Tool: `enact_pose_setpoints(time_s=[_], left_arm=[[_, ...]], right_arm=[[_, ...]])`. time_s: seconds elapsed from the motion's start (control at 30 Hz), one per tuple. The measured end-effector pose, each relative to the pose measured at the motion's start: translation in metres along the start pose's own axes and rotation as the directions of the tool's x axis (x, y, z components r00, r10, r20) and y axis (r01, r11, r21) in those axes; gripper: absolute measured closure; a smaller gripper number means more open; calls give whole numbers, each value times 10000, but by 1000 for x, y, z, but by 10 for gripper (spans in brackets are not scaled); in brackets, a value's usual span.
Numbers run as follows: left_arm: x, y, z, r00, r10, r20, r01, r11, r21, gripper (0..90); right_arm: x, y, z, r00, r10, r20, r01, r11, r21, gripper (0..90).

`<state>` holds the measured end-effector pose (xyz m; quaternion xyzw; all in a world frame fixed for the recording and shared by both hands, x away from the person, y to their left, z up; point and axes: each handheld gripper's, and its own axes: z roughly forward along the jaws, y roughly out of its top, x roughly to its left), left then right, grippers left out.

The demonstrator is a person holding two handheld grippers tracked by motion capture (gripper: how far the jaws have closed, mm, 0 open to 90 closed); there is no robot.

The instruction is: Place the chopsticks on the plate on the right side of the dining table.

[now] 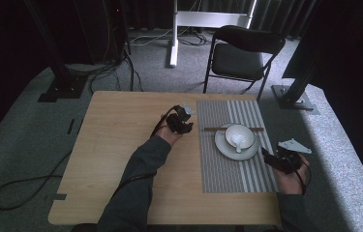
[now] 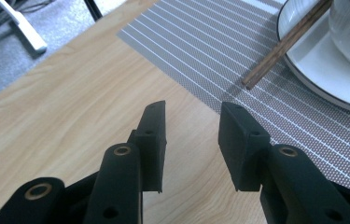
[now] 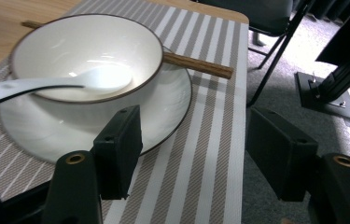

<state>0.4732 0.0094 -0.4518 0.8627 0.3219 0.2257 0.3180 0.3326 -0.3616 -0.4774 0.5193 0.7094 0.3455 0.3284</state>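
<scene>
A white bowl (image 1: 239, 135) (image 3: 84, 60) with a dark rim stands on a white plate (image 1: 225, 149) (image 3: 172, 100) on the grey striped placemat (image 1: 227, 169) (image 2: 200, 51) (image 3: 196, 154). A white spoon (image 1: 238, 141) (image 3: 32, 86) lies in the bowl, its handle over the rim. Brown chopsticks (image 1: 213, 128) (image 2: 280, 49) (image 3: 198, 65) rest across the plate's far side. My left gripper (image 1: 185, 121) (image 2: 192, 140) hovers open over the bare wood just left of the mat. My right gripper (image 1: 268, 157) (image 3: 193, 149) is open at the mat's right edge, close to the plate, holding nothing.
The wooden table (image 1: 116, 145) has free room on its left half. A black folding chair (image 1: 242, 53) stands behind the far edge. Cables (image 1: 19, 188) lie on the grey carpet at left, and frame feet (image 1: 293, 99) stand at the back corners.
</scene>
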Motion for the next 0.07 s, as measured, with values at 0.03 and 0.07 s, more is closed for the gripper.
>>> enact_pose_setpoints(time_s=[0.03, 0.07], left_arm=[[1, 1, -3, 10000, 42, -51, -42, 10000, -33, 615], [1, 2, -6, 9999, 63, -82, -64, 9999, -106, 613]], right_arm=[[1, 0, -4, 10000, -40, -18, 40, 10000, -66, 353], [4, 1, -9, 9999, -114, -49, 114, 9998, -167, 353]])
